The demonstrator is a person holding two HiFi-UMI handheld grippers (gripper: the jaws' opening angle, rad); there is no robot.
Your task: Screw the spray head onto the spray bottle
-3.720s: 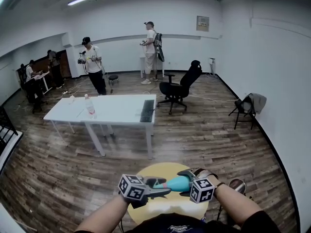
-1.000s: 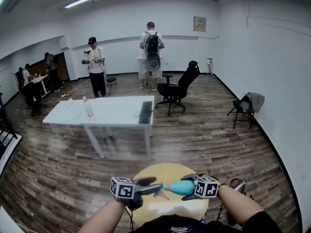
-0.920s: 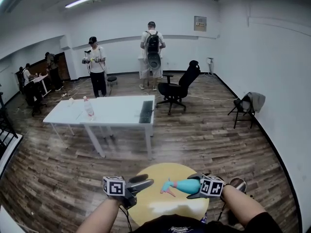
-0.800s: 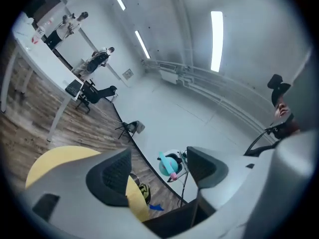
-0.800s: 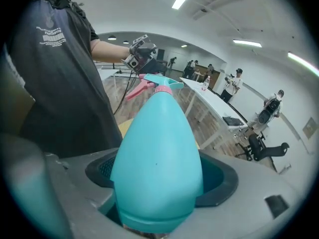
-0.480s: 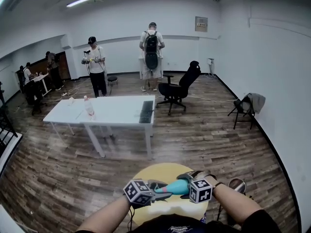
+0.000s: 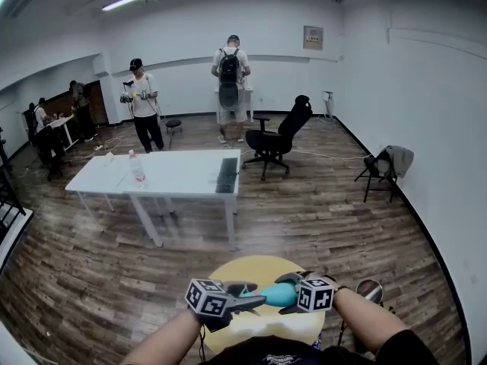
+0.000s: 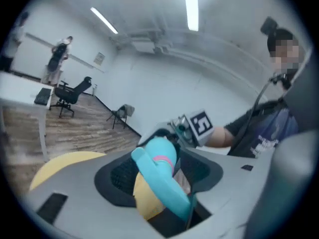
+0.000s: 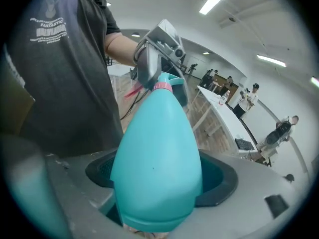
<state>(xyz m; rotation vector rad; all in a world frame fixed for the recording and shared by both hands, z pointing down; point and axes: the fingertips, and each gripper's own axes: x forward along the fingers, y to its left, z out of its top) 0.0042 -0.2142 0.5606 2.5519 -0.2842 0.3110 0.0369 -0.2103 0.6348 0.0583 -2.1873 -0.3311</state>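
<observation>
My right gripper (image 7: 292, 296) was clamped on the fat end of the spray bottle (image 9: 157, 158), a smooth teal teardrop that narrowed to a pink collar (image 9: 161, 86) at its neck. I held it nearly level above the round yellow bench (image 7: 259, 268), with the neck pointing left. My left gripper (image 7: 253, 301) had just been closing, and its pads gripped the teal spray head (image 8: 160, 159) on that neck, a long teal arm of it running back between the jaws

Dark T-shirt (image 9: 60, 73), white print; grey left claw (image 8: 162, 158), grey right claw (image 9: 157, 173).
</observation>
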